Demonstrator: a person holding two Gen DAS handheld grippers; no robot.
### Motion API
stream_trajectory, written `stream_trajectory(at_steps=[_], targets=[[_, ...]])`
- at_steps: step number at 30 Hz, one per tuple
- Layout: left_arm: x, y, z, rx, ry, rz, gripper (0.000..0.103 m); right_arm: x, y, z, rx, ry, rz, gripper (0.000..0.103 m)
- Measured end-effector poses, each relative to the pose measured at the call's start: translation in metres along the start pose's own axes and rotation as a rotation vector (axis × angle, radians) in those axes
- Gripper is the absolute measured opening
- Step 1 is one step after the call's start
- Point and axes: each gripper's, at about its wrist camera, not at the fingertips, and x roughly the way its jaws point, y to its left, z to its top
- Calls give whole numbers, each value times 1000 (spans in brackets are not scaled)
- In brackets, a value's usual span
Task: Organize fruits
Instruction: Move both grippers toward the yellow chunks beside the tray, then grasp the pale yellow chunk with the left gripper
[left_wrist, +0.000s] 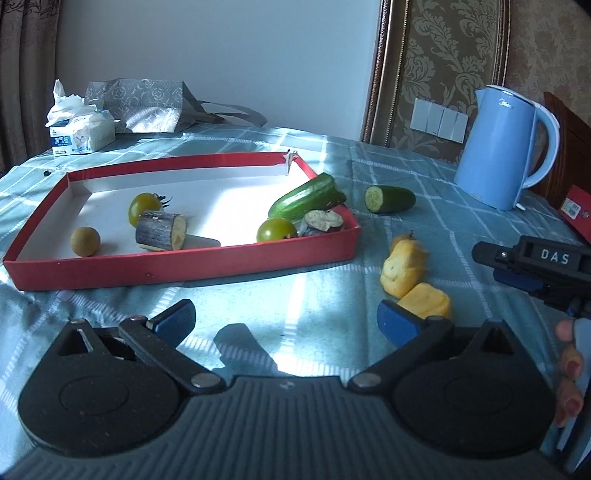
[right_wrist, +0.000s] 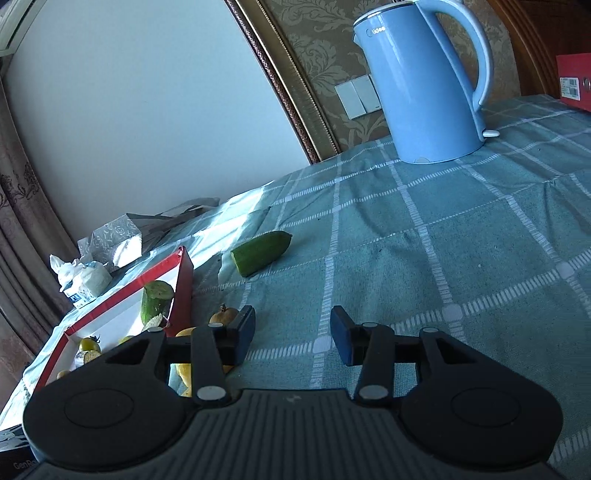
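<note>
Judging from its look, the cucumber half (right_wrist: 260, 253) that lies alone on the checked cloth is the easiest thing to take: it is firm, light, with a smooth and somewhat slippery skin, and it can roll. I would take it across the middle of its length, the pads on the two long sides, not on the wet cut end. It is dark green with a pale round cut face, and it lies on the worktop (right_wrist: 424, 258) just outside the right end of the red tray (left_wrist: 177, 264), toward the far edge where the blue kettle (left_wrist: 498, 147) stands.

The yellow pieces (left_wrist: 406, 273) look soft and moist, like cut pineapple, though I cannot be sure. They lie near the front edge of the worktop, close beside the tray's right front corner. They will probably crush or slip, so a gentle hold on the flat sides is better.

Inside the tray are two green tomatoes, a small brown round fruit (left_wrist: 85, 241), a longer cucumber piece (left_wrist: 306, 197) that leans on the right rim, and two dark-skinned cut chunks.

The left tongs (left_wrist: 286, 319) stand wide and hold nothing; one blue pad is just beside a yellow piece. The right tongs (right_wrist: 291, 332) are only partly open, and nothing is between them.
</note>
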Motion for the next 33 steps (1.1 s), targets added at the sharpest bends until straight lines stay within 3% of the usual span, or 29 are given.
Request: stream_trajectory(at_steps=[2,5,15,24,28,33], targets=[[4,-18,2,46,1,-60,103,-1,-2,0,11,-1,4,48],[17,-44,5,139,34,-57,103,-1,-5,1,25,-12,-11,49],[27,-60,2,144,-13,-126,95,-1,-12,4,69,-9,-22,50],[36,-64,-3,140,42,-233,65,1,-11,2,59,12,-20,50],[31,-63,-4,144,48,-295,40,2,-9,1,42,12,-28,50],[29,-55,-5,141,41,-297,40,3,-9,1,38,22,-32,50]])
